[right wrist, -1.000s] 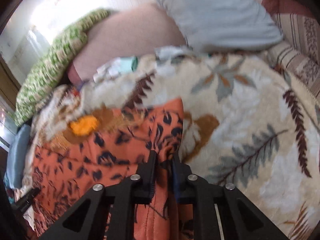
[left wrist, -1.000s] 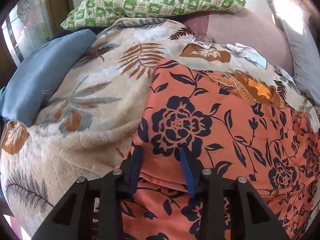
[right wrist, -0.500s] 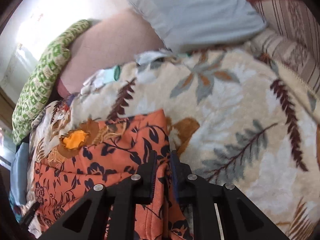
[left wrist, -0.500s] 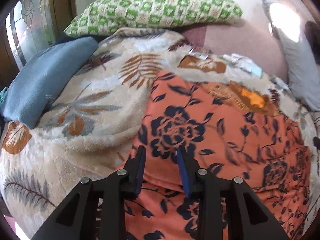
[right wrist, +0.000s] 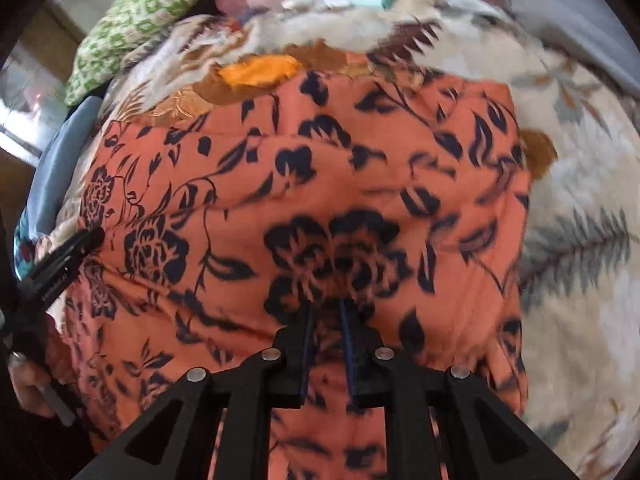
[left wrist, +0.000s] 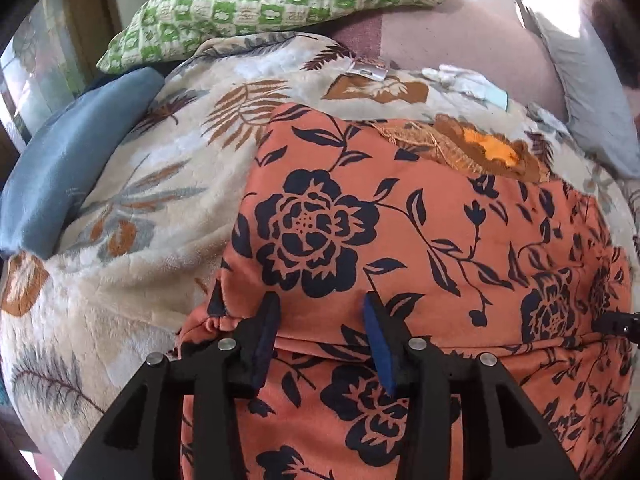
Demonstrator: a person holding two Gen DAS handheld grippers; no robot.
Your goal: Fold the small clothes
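Note:
An orange garment [left wrist: 420, 240] with dark navy flowers lies spread on a cream leaf-print blanket [left wrist: 132, 216]; a folded layer edge runs across near my fingers. My left gripper [left wrist: 320, 320] is open over the garment's near left part, its blue pads apart and nothing between them. In the right wrist view the same garment [right wrist: 320, 184] fills the middle. My right gripper [right wrist: 326, 322] is shut on a bunch of its cloth. The left gripper's tip [right wrist: 68, 258] shows at the left edge there.
A brown and orange cloth [left wrist: 476, 148] lies at the garment's far edge. A green checked pillow [left wrist: 276, 4] and a blue cushion [left wrist: 68, 160] lie at the back left, a grey pillow [left wrist: 580, 92] at the right. Small white and teal clothes [left wrist: 468, 80] lie behind.
The right gripper, still holding cloth, has swung left over the garment, which now fills its view. The left gripper narrowed and then opened wider over the garment's left part.

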